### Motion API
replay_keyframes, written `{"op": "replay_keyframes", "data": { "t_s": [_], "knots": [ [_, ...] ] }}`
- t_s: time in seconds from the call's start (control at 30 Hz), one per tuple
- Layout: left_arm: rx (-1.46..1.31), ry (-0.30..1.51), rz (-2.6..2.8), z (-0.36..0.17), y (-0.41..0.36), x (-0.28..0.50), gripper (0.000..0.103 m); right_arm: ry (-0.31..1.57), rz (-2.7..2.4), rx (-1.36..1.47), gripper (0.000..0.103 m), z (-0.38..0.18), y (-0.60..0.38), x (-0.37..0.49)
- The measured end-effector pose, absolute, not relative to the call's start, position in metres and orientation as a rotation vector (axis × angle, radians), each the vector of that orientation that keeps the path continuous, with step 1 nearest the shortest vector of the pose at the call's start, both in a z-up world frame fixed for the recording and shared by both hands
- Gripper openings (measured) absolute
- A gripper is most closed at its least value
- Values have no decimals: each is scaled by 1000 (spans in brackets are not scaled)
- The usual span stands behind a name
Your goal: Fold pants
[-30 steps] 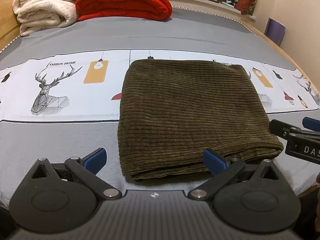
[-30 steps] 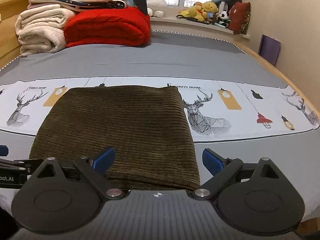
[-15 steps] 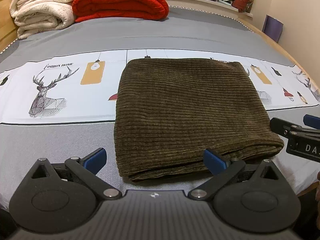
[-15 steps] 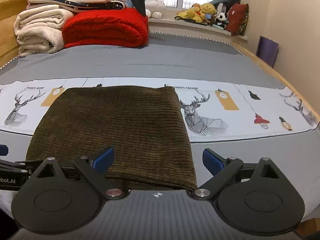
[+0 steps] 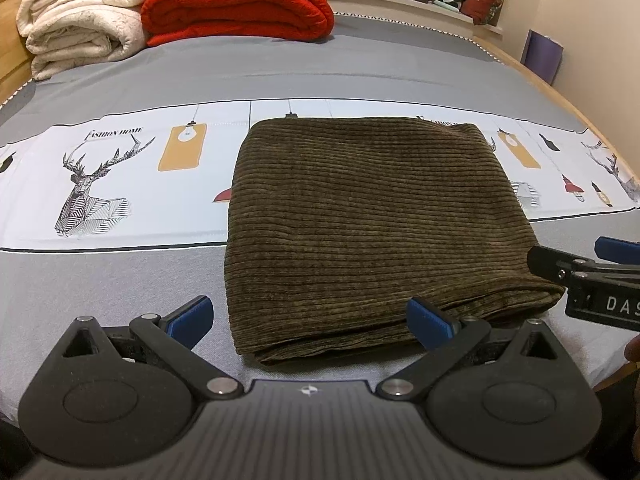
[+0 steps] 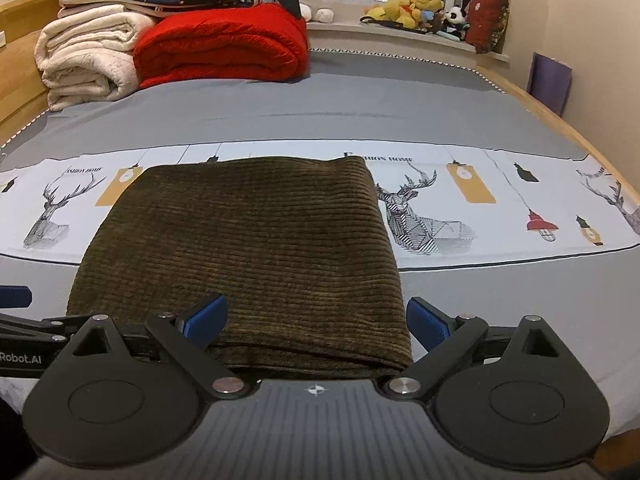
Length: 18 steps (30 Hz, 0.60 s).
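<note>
Pants (image 5: 360, 224) folded into thick corduroy square at frame centre on bed (image 5: 360, 80); soft, floppy, moderately heavy; grip near layered edge; left gripper (image 5: 308, 316) and right gripper (image 6: 316, 318) jaws wide, empty

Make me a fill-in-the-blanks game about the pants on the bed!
1. The folded corduroy pants are dark ____ in colour.
2. The blanket rolled up at the far end beside the cream one is ____.
3. Both the left tool and the right tool are ____.

Missing words: olive green; red; open
</note>
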<state>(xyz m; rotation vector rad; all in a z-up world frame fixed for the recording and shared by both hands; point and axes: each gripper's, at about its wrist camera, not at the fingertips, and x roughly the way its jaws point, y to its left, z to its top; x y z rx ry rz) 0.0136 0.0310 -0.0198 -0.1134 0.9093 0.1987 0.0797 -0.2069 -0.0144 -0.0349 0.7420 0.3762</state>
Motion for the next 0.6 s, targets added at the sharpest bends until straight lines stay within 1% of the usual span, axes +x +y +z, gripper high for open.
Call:
{"op": "replay_keyframes", "data": {
  "t_s": [0.6],
  "knots": [
    [-108, 911, 178, -20, 30, 13, 103, 721, 383, -84, 95, -12, -201, 76]
  ]
}}
